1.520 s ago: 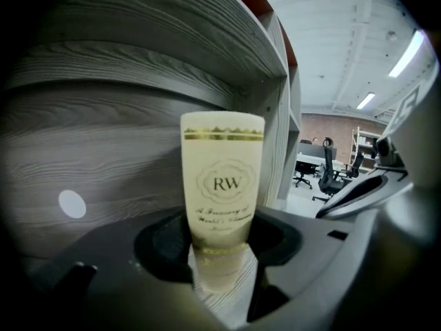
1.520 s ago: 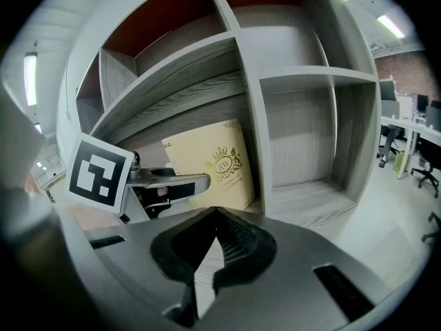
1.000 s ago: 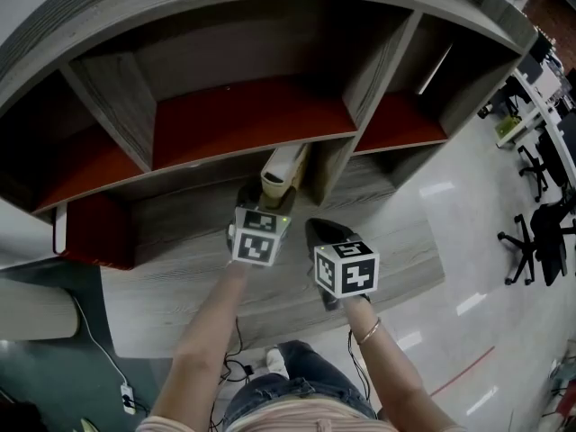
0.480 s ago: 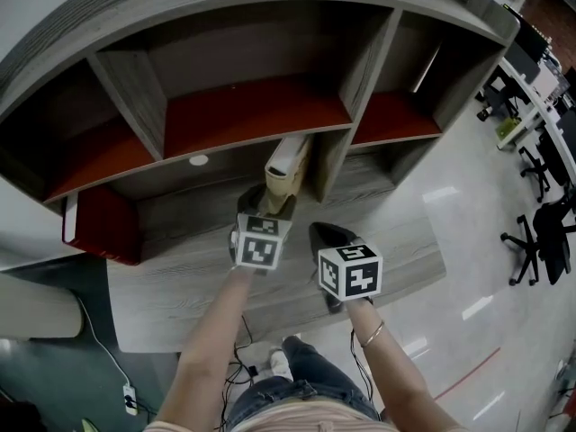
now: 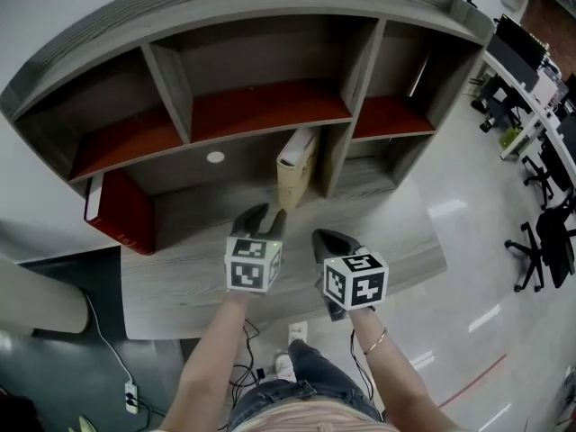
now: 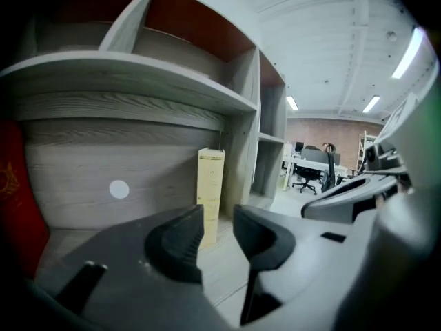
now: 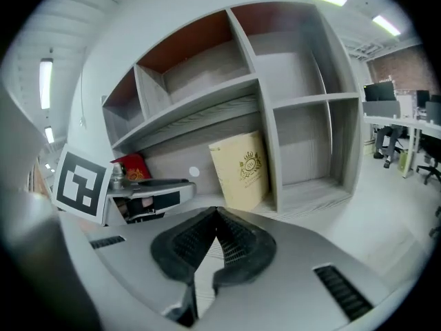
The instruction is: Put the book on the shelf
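A cream book [image 5: 297,165] stands upright on the lower shelf [image 5: 360,183], leaning against the vertical divider; it also shows in the left gripper view [image 6: 210,185] and the right gripper view [image 7: 241,171]. My left gripper [image 5: 261,212] hangs a short way in front of the book, apart from it. Its jaws are closing with a gap still between them and nothing in it [image 6: 218,223]. My right gripper [image 5: 326,238] is beside it to the right, shut and empty [image 7: 216,236].
A red book [image 5: 121,210] leans at the left end of the lower shelf. The upper compartments have red backs [image 5: 261,106]. A white round disc [image 5: 214,157] sits on the shelf's back wall. Office chairs [image 5: 540,241] stand at the far right on the glossy floor.
The left gripper has drawn back from the cream book, which now stands upright on the shelf by itself. The right gripper has stayed about where it was.
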{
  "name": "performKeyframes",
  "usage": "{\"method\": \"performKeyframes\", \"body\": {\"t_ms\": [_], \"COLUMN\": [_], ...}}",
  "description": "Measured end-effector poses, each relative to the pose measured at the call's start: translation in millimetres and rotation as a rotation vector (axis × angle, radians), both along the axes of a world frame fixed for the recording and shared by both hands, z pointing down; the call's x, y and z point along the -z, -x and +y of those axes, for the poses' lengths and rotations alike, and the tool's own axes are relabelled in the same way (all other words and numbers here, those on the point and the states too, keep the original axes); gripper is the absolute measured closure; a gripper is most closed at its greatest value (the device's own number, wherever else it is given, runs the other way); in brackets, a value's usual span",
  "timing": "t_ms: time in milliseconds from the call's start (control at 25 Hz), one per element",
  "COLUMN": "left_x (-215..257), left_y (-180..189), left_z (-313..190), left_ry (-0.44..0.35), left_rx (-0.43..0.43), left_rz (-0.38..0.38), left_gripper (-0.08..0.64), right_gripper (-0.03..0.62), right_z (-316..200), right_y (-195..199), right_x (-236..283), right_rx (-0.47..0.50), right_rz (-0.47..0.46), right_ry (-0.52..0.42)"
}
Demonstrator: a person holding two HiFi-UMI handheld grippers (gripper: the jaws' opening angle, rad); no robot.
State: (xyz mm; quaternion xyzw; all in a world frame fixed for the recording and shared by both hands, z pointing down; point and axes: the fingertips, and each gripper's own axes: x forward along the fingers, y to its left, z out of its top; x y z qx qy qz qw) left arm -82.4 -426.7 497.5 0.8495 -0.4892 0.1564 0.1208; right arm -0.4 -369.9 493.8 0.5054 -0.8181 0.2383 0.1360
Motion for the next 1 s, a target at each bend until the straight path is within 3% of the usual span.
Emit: {"method": "performKeyframes", "body": {"t_ms": [240, 640, 1000], "left_x": [13, 32, 43], "left_y": [11, 22, 43], "left_z": [53, 128, 178], "left_ry": [-0.001, -0.007, 0.032], "left_rx": [0.008, -0.007, 0.036], "left_rz": [0.020, 0.042, 0.129], "left_gripper": [0.536, 0.548, 0.548], "right_gripper": [0.583, 0.584, 0.584], "right_z": [31, 88, 131], "right_y": [5, 22, 39], "right_x": [21, 41, 51], "right_rx": [-0.003, 0.022, 0.050], "right_rz": [-0.037, -0.059, -0.073], "right_ry": [-0.053, -0.124, -0.145]}}
